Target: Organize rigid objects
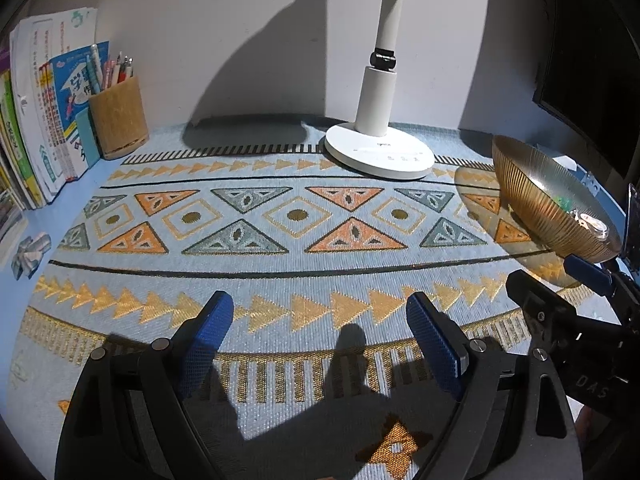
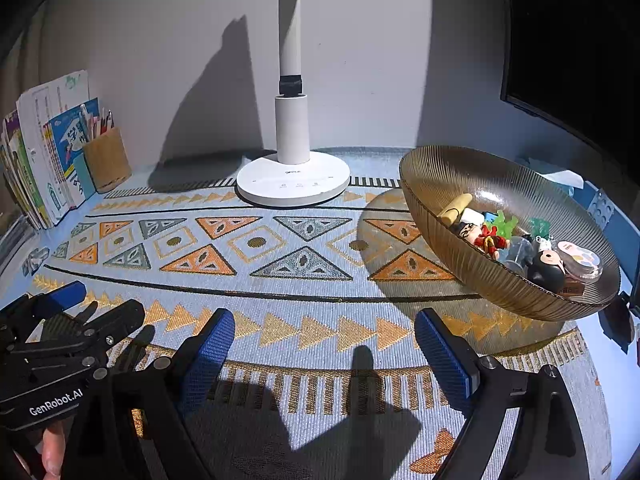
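A ribbed amber glass bowl [image 2: 472, 264] stands at the right of the patterned mat [image 2: 280, 264]. It holds several small toys, among them a red figurine [image 2: 486, 238], a black-haired figurine [image 2: 546, 266] and a green piece [image 2: 504, 224]. The bowl also shows in the left wrist view [image 1: 540, 196]. My right gripper [image 2: 324, 344] is open and empty above the mat, left of the bowl. My left gripper [image 1: 320, 328] is open and empty above the mat's front part. The right gripper's fingers [image 1: 588, 274] show at that view's right edge, below the bowl.
A white desk lamp [image 2: 292, 184] stands at the back middle. A wooden pen holder [image 1: 118, 118] and upright books [image 1: 44, 120] stand at the back left. A small grey toy [image 1: 30, 254] lies at the left edge. A dark monitor [image 2: 568, 48] is at the right.
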